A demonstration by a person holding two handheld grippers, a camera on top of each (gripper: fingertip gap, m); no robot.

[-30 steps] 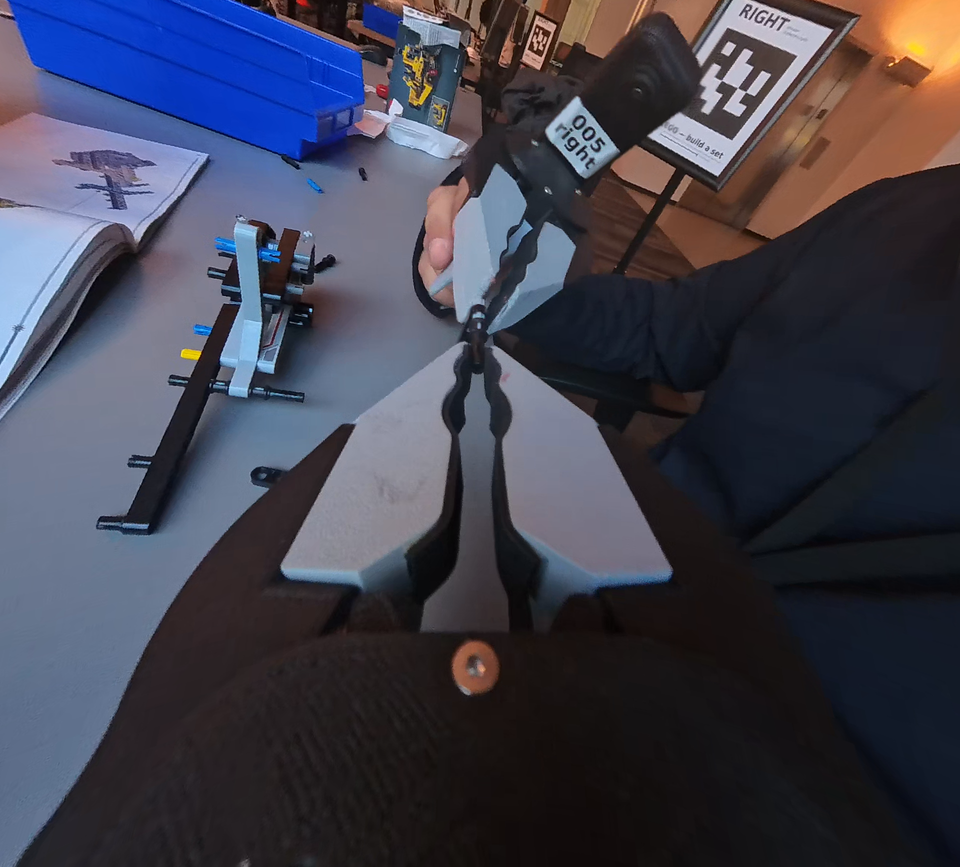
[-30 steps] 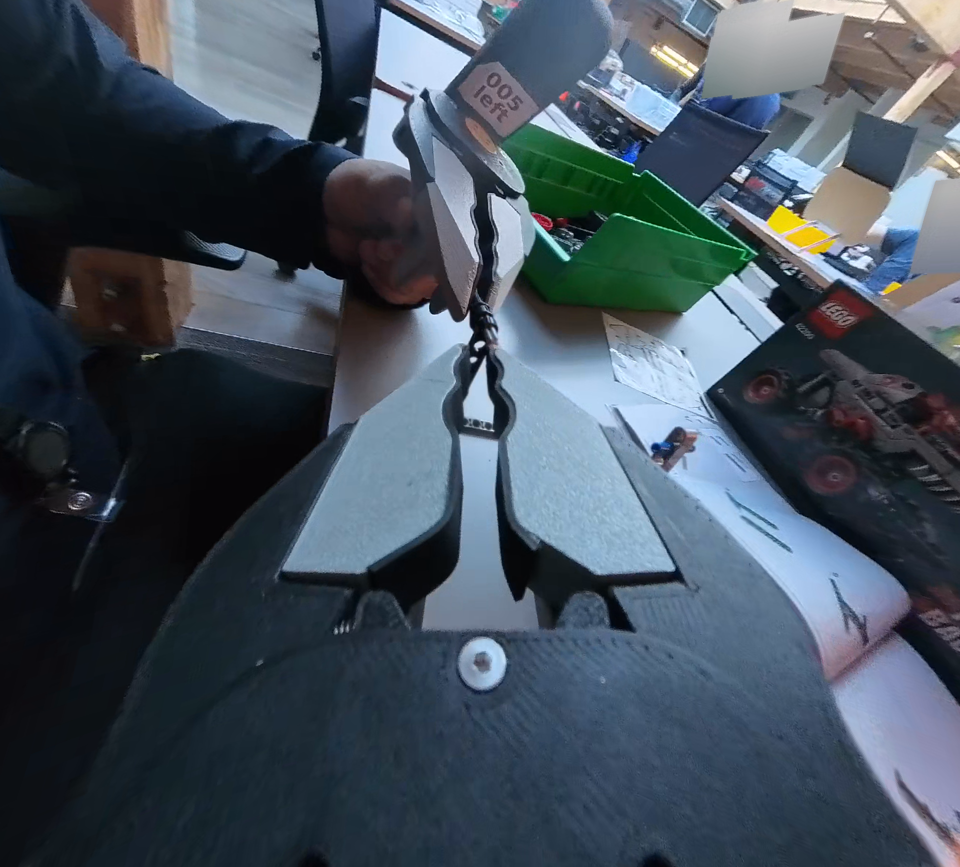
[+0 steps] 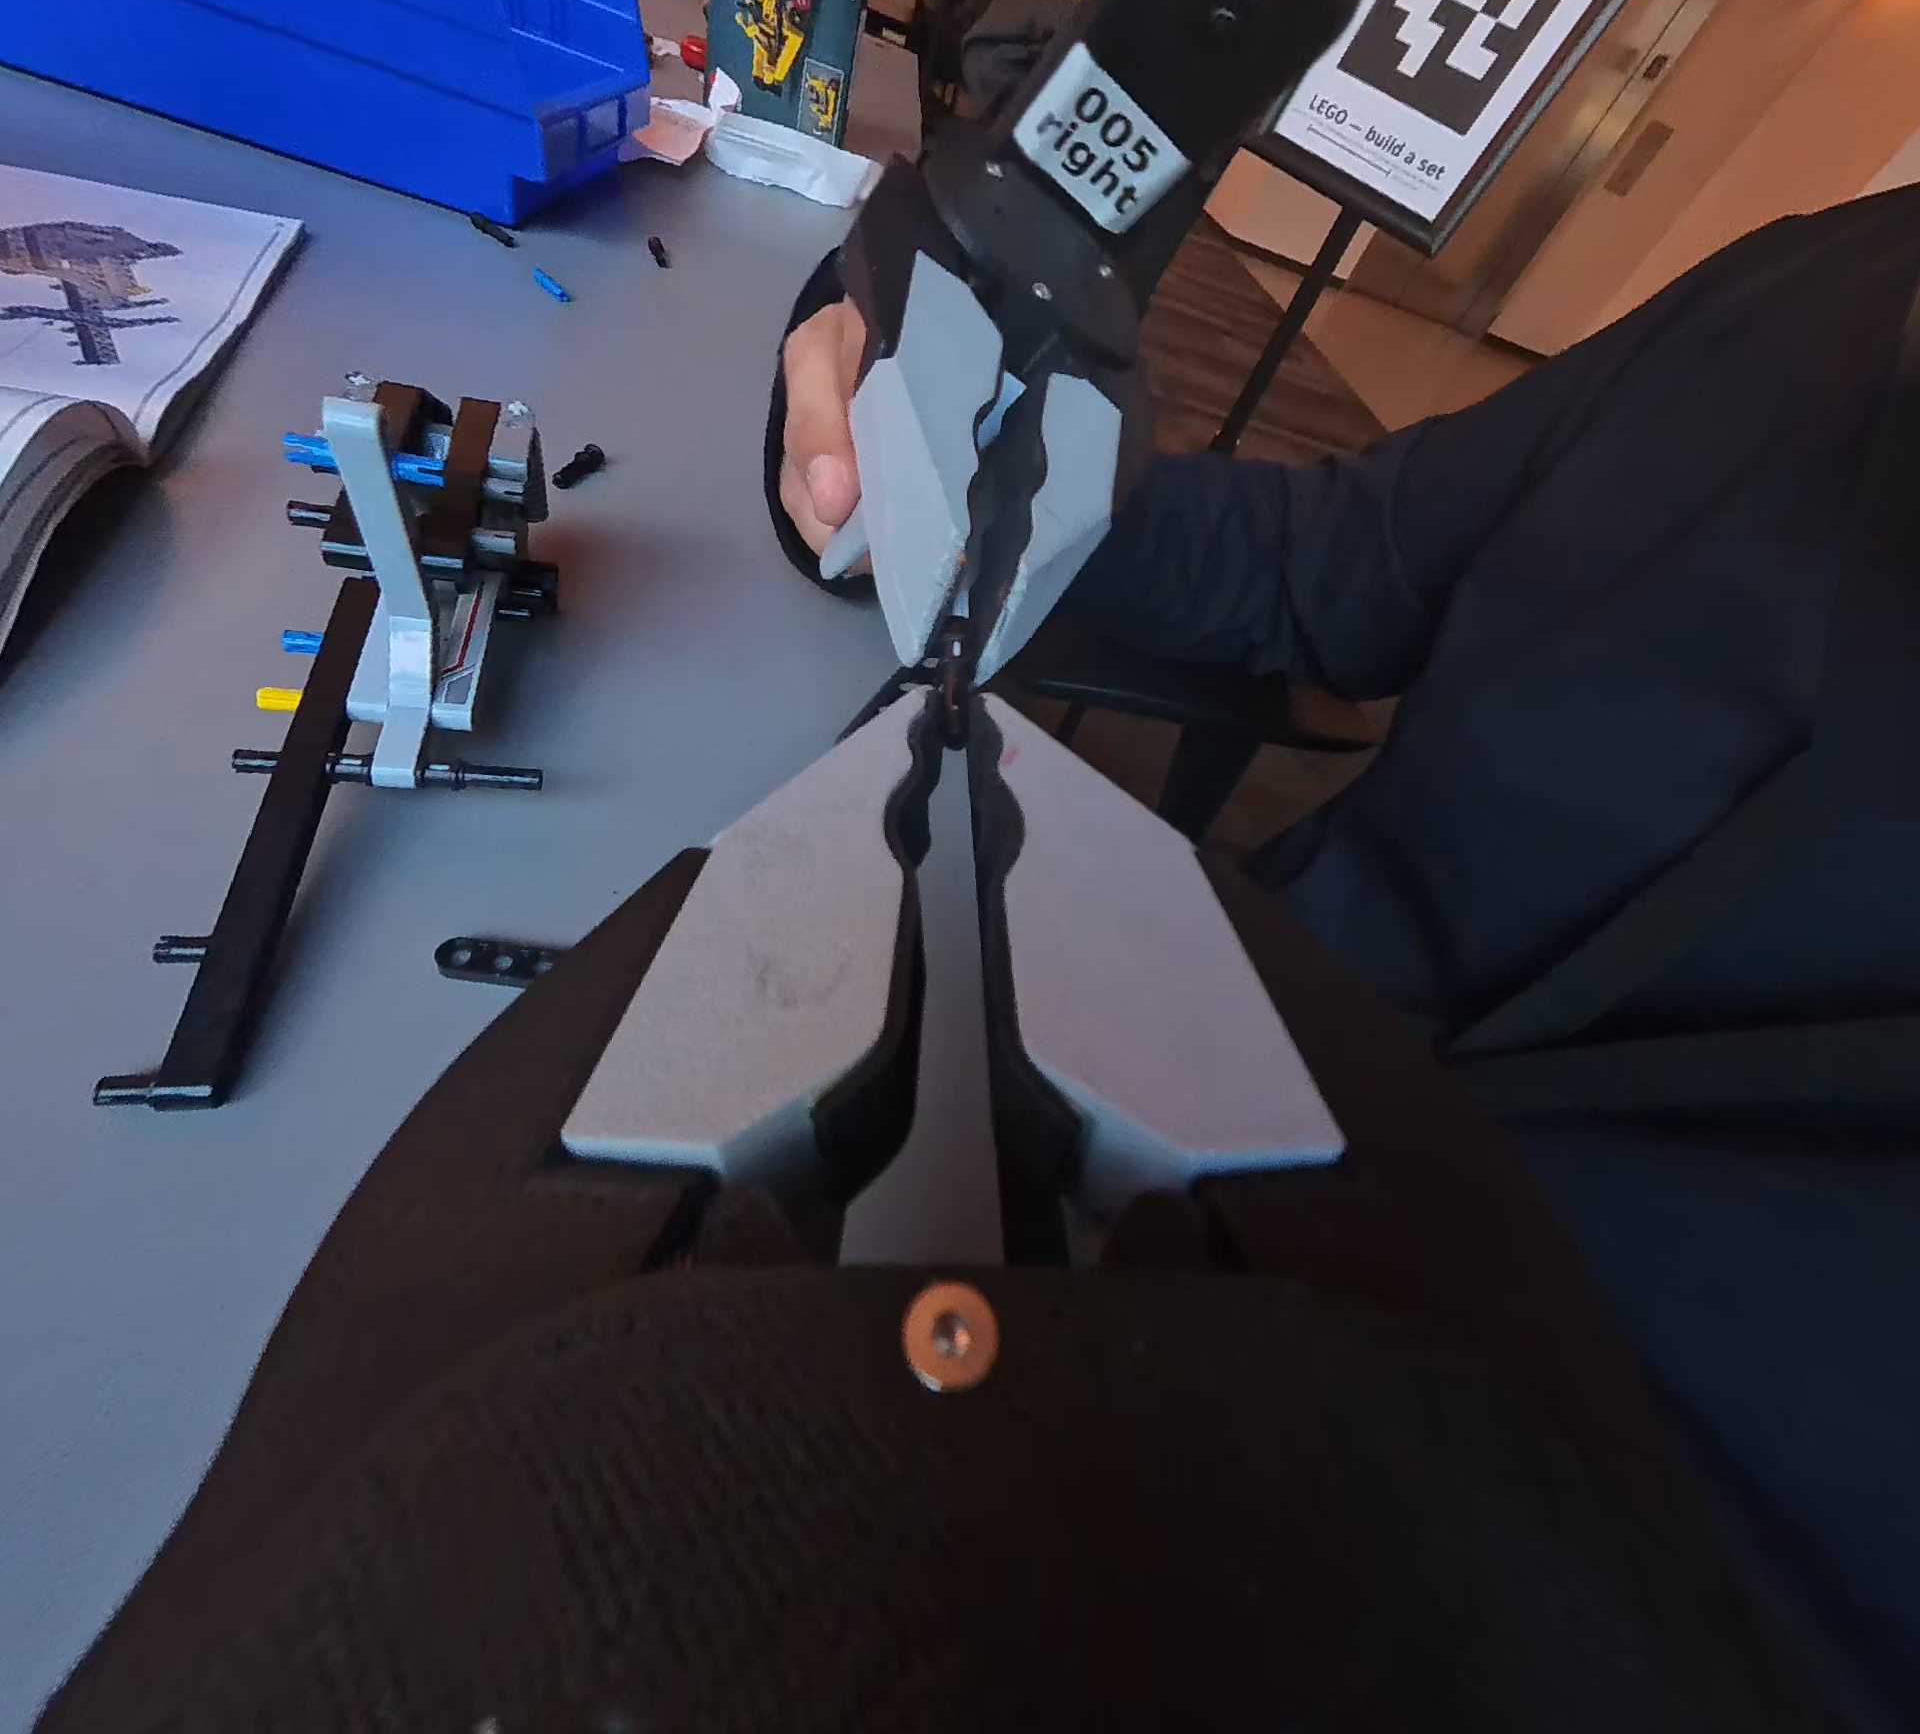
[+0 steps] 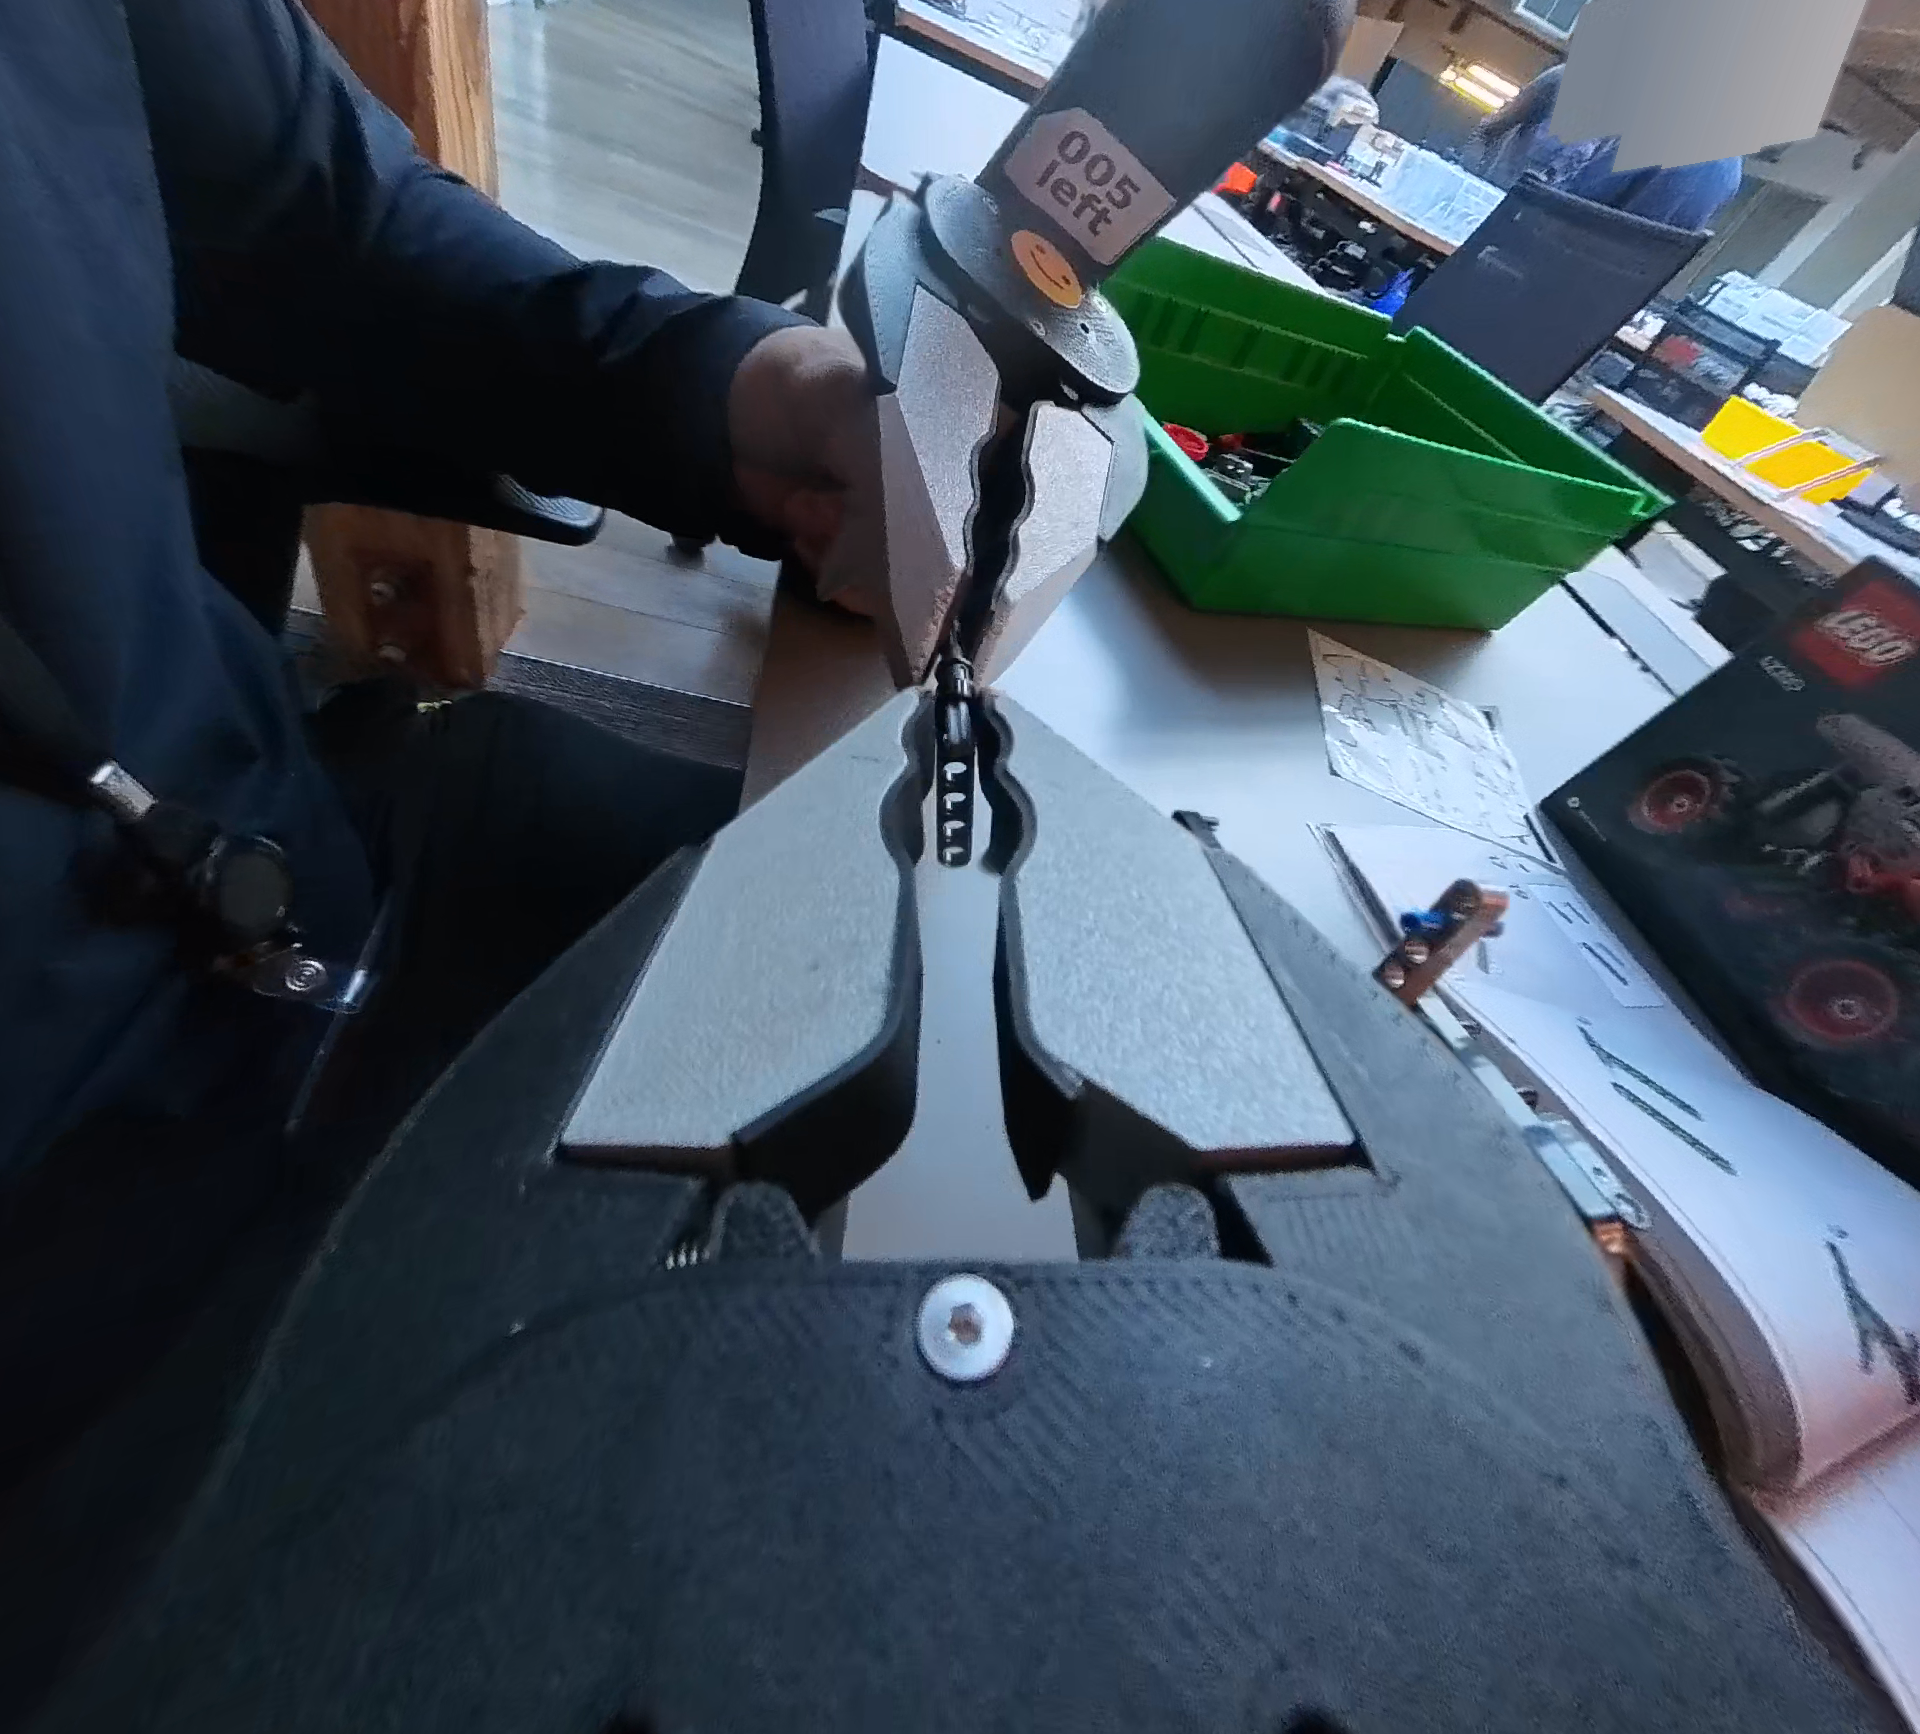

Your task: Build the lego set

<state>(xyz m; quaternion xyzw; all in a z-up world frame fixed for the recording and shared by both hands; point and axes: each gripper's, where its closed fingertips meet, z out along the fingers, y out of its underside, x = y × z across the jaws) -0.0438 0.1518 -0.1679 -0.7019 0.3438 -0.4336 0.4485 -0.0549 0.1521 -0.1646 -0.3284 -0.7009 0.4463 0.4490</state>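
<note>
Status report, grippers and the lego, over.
Left gripper shut on small black pin. Right gripper shut on black beam. Tips meeting, nothing between.

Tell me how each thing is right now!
left gripper: shut on small black pin.
right gripper: shut on black holed beam.
half-built model: resting on table, untouched.
instruction book: open.
green bin: holding parts.

Dim warm indoor light, wide-angle bending at edges, slight blur.
</note>
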